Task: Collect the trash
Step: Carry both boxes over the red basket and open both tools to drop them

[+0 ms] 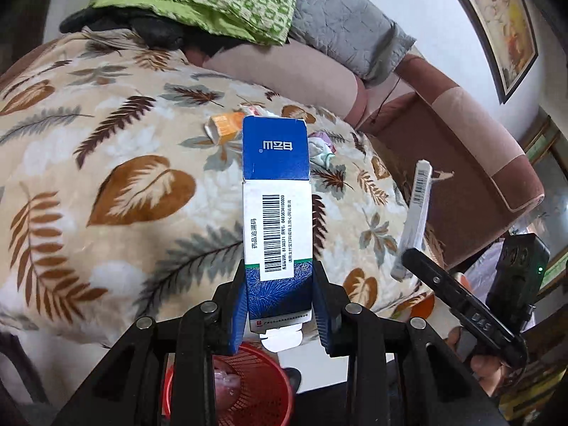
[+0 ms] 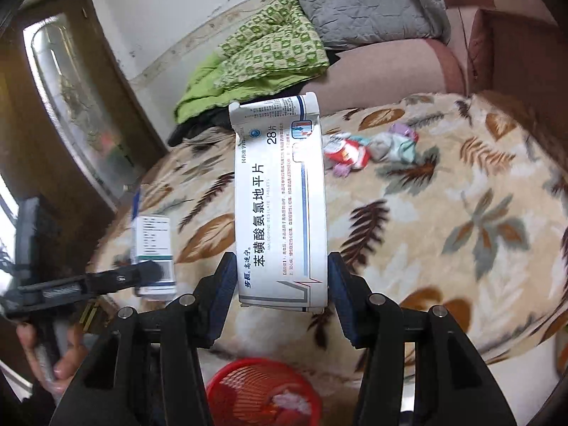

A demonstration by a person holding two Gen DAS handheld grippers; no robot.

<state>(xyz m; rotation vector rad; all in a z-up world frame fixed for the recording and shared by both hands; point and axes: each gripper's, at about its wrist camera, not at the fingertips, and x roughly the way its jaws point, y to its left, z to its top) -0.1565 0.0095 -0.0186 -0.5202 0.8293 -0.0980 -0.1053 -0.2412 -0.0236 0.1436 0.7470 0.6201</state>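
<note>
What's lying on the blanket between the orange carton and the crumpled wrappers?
In the left wrist view the blue box, clamped in the left gripper, hides the stretch between the orange carton and the crumpled wrappers.

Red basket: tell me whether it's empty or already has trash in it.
Not empty. The red basket on the floor below the bed already holds some crumpled pale trash; how full it is cannot be told.

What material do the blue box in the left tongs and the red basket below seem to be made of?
The blue box looks like thin printed cardboard with a slightly glossy finish: it has sharp folded edges, an open end flap and a printed barcode label. The red basket seems to be moulded plastic, with a fine lattice of small holes and a smooth rim, though it is partly hidden.
</note>
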